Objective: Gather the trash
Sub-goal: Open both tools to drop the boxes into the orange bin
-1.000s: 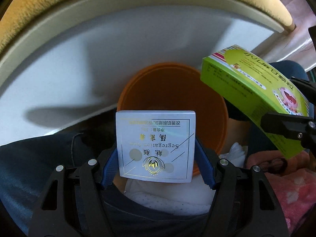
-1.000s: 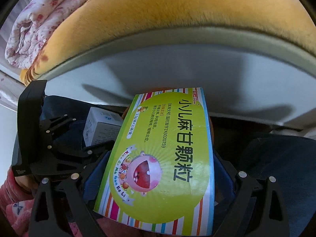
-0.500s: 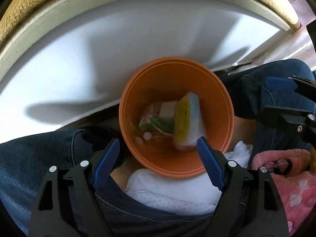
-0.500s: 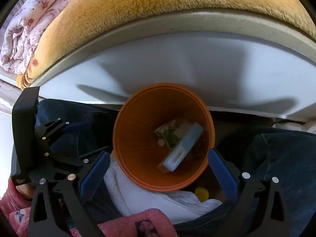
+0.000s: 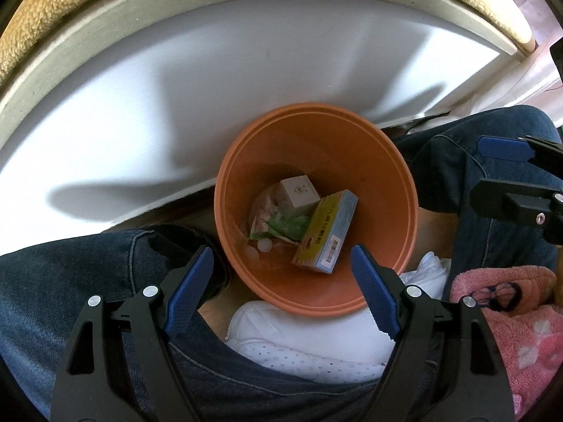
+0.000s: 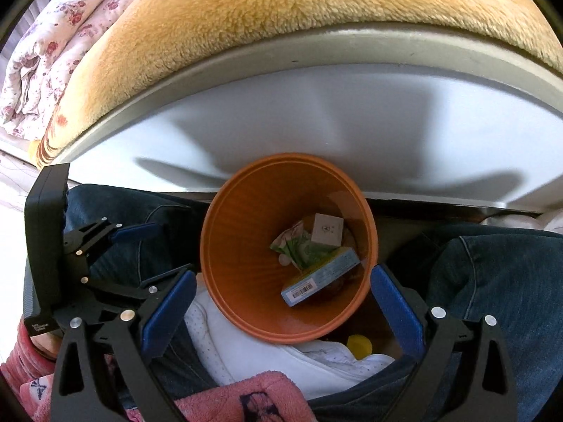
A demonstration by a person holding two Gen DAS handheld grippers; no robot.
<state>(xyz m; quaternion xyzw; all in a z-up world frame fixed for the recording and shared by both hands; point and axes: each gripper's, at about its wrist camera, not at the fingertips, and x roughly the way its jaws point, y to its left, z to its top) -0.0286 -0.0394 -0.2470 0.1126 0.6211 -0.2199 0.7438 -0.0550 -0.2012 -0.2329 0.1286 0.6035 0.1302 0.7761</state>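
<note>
An orange bin [image 5: 383, 183] [image 6: 239, 246] stands on the floor against the bed's white side. At its bottom lie a small white box [image 5: 298, 196] [image 6: 327, 229], a green and yellow medicine box [image 5: 325, 231] [image 6: 320, 277] and a crumpled green wrapper [image 5: 278, 224] [image 6: 299, 246]. My left gripper [image 5: 281, 283] hangs open above the bin's near rim, nothing between its blue pads. My right gripper [image 6: 281, 302] is open too, wide over the bin and empty. It also shows at the right edge of the left wrist view as the right gripper [image 5: 510, 172].
A person's legs in blue jeans [image 5: 88, 281] [image 6: 499, 281] flank the bin, with white shoes [image 5: 316, 337] [image 6: 281, 348] below it. A pink fleece [image 5: 506, 316] lies at the right. A yellow plush blanket [image 6: 281, 28] and floral quilt [image 6: 52, 52] cover the bed.
One second ago each gripper held a box over the bin. Both jaws spread and the white box and the green box dropped into the bin, where they now lie still.
</note>
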